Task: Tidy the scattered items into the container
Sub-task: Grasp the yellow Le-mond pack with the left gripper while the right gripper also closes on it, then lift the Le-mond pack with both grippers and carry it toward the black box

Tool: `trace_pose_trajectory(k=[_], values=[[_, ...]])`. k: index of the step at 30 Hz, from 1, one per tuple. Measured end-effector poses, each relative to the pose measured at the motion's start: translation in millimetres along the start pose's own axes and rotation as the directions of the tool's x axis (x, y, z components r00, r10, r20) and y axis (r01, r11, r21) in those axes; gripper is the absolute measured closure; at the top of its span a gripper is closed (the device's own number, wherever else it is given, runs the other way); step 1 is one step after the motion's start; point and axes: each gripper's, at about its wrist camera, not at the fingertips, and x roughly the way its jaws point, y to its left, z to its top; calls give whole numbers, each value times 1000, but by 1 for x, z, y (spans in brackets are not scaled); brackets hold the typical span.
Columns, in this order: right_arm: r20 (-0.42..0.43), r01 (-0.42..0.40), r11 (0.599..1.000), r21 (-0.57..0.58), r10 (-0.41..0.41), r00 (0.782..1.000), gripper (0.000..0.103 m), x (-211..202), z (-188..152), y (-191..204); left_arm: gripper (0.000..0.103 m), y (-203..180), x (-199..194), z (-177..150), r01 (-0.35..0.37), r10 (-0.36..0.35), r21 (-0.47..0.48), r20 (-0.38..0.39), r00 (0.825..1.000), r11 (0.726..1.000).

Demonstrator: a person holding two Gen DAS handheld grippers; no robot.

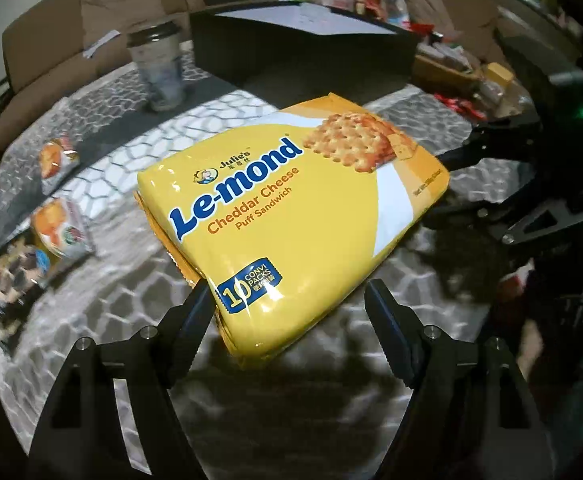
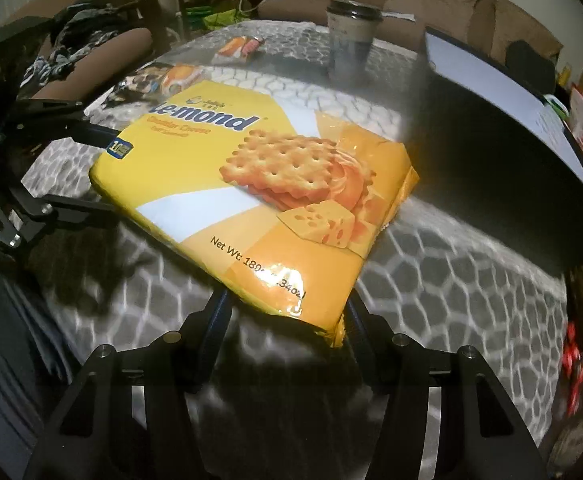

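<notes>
Item: yellow Le-mond cracker pack (image 1: 291,216), cheddar cheese puff sandwich, ten convi packs. Held above the honeycomb-patterned tablecloth (image 1: 111,292), tilted, shadow cast beneath. Not yet in the black container (image 1: 303,52), which stood further back on the table with a white sheet inside.

Left gripper (image 1: 289,312): fingers spread wide; left finger (image 1: 195,320) touching the pack's near corner by the blue "10" badge, right finger apart from the wrapper. Firm grip not confirmable from either view.

Right gripper (image 2: 287,316): fingers narrowed around the opposite end of the pack (image 2: 251,184), near the net-weight print, both tips meeting its edges. Seen from the left wrist as a dark frame (image 1: 503,184) at the pack's far right end.

Also on the cloth, to the left, well apart from the pack:
- small orange snack packet (image 1: 57,160)
- second orange snack packet (image 1: 61,228)
- dark snack bag (image 1: 15,276), touching the second packet
- lidded paper cup (image 1: 159,68), upright, beside the container

Background: brown sofa (image 1: 43,52); cluttered goods beyond the container, blurred.
</notes>
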Motion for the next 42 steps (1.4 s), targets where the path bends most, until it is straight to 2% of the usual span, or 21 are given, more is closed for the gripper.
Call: trace_pose_trajectory(k=[4, 7, 9, 10, 12, 15, 19, 21, 22, 23, 24, 25, 26, 28, 29, 31, 33, 37, 39, 41, 42], values=[[-13, -21, 999, 30, 21, 1000, 42, -16, -28, -16, 28, -33, 1, -5, 27, -27, -6, -3, 1000, 1000], [-27, -72, 995, 75, 74, 997, 41, -26, -42, -30, 28, -47, 1, -7, 29, -29, -24, -7, 1000, 999], [-28, -121, 984, 127, 126, 992, 32, -31, -44, -42, 24, -47, 0, -5, 42, -43, -68, -20, 999, 997], [-23, -137, 979, 150, 142, 990, 23, -34, -45, -47, 22, -44, -1, -3, 58, -61, -103, -19, 998, 993], [14, -200, 952, 233, 202, 979, 20, -42, -45, -65, 12, -34, -6, 1, 113, -115, -172, 0, 993, 979], [62, -281, 896, 344, 277, 959, 17, -44, -40, -90, 6, -16, -13, 4, 198, -190, -291, 57, 980, 936], [111, -401, 760, 511, 404, 908, 15, -26, -34, -125, 5, 13, -9, 6, 317, -282, -443, 146, 948, 839], [139, -458, 648, 608, 482, 865, 15, -7, -38, -142, 5, 28, -1, 3, 351, -306, -513, 173, 936, 783], [164, -491, 579, 651, 524, 835, 15, 3, -39, -148, 5, 37, 4, -1, 379, -326, -555, 196, 925, 741], [180, -509, 531, 678, 551, 815, 15, 10, -41, -153, 5, 46, 10, -6, 410, -349, -600, 222, 910, 687], [190, -521, 489, 699, 575, 795, 15, 17, -42, -157, 5, 52, 14, -12, 436, -367, -637, 248, 897, 636], [197, -532, 456, 713, 597, 777, 15, 23, -42, -160, 5, 58, 17, -17, 455, -377, -660, 270, 886, 598], [202, -543, 442, 714, 613, 764, 15, 28, -40, -161, 5, 64, 19, -21, 487, -392, -672, 304, 868, 558], [190, -549, 464, 695, 618, 763, 15, 31, -34, -160, 5, 73, 23, -26, 532, -414, -679, 349, 841, 507], [186, -554, 471, 686, 623, 760, 15, 32, -31, -160, 5, 76, 26, -27, 540, -423, -680, 354, 834, 496], [174, -562, 482, 672, 635, 752, 15, 35, -27, -158, 5, 79, 31, -27, 537, -427, -687, 348, 835, 490], [163, -568, 487, 664, 647, 745, 15, 43, -23, -154, 4, 79, 37, -25, 555, -447, -688, 356, 820, 468], [159, -566, 485, 667, 650, 744, 15, 48, -22, -154, 4, 81, 33, -23, 540, -429, -691, 352, 832, 480], [156, -570, 508, 647, 643, 750, 15, 44, -18, -152, 4, 89, 22, -29, 532, -402, -694, 363, 841, 485], [153, -574, 523, 631, 641, 752, 15, 43, -19, -150, 4, 100, 14, -39, 527, -378, -712, 379, 845, 464], [140, -565, 544, 620, 633, 762, 16, 43, -18, -148, 3, 104, 13, -43, 519, -365, -722, 380, 850, 457]])
